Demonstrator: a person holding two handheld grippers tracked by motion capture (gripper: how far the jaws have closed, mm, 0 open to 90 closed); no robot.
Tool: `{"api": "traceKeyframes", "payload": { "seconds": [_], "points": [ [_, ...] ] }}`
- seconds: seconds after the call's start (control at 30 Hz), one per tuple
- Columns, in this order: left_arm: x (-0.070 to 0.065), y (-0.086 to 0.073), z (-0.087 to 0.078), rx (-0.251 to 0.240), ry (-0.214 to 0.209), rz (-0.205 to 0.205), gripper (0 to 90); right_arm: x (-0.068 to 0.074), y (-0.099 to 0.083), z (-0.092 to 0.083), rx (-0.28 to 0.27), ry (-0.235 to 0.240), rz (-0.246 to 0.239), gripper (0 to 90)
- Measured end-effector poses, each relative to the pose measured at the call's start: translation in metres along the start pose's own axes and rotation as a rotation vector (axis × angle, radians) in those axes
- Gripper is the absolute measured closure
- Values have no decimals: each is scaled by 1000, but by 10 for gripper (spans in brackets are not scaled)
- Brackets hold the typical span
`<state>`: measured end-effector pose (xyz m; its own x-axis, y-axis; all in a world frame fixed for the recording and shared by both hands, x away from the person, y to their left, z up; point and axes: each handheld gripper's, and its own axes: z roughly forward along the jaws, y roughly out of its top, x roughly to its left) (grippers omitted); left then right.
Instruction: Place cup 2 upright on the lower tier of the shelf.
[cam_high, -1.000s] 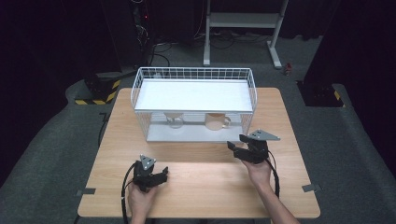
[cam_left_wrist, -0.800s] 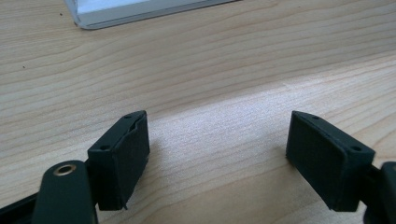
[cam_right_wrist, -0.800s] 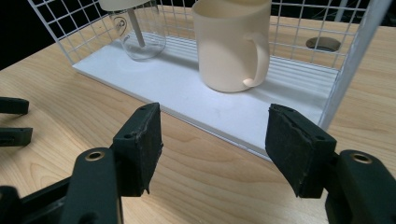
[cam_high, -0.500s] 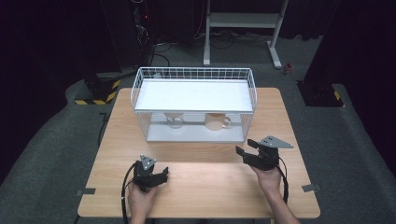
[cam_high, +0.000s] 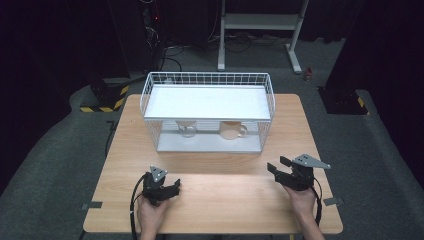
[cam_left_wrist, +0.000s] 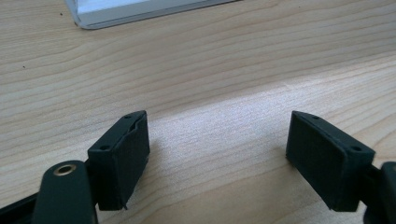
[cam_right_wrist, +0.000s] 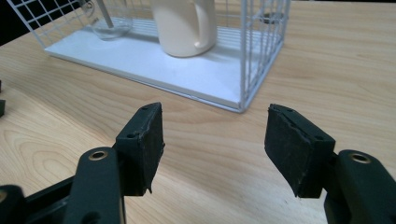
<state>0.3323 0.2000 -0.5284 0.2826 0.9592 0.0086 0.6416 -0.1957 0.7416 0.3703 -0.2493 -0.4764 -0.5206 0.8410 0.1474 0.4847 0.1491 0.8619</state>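
Observation:
A white wire rack (cam_high: 146, 100) with a flat white shelf on top stands at the back of the wooden table (cam_high: 225, 197). Under the shelf, on the rack's white base, stand a cream mug (cam_high: 231, 130) and a clear glass cup (cam_high: 186, 129). My left gripper (cam_high: 174, 186) rests low on the table near its front left, open, with bare wood between its pads (cam_left_wrist: 122, 154). My right gripper (cam_high: 276, 169) is at the front right, open and empty, its jaws facing the rack's near right corner (cam_right_wrist: 245, 70). The mug (cam_right_wrist: 184, 25) and the glass cup (cam_right_wrist: 109, 21) show beyond them.
The table's front half is bare wood around both hands. The rack's base edge (cam_left_wrist: 140, 9) lies ahead of the left gripper. Off the table are a dark floor, a white metal stand (cam_high: 260, 22) at the back and yellow-black striped tape (cam_high: 102, 106) at the left.
My right gripper has moved to the right and nearer the table's front edge, away from the rack. The left gripper has stayed in place.

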Motion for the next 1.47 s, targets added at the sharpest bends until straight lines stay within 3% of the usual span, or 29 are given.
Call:
{"api": "traceKeyframes", "payload": {
  "seconds": [0.27,0.57,1.07,1.47],
  "points": [
    [0,0,0,0,0,0,218,-12,-14,-4,36,-44,8,373],
    [0,0,0,0,0,0,218,-25,-30,5,112,-91,16,368],
    [0,0,0,0,0,0,218,-27,-38,20,235,-200,-71,327],
    [0,0,0,0,0,0,219,-28,-38,21,237,-191,-65,317]
  ]
}}
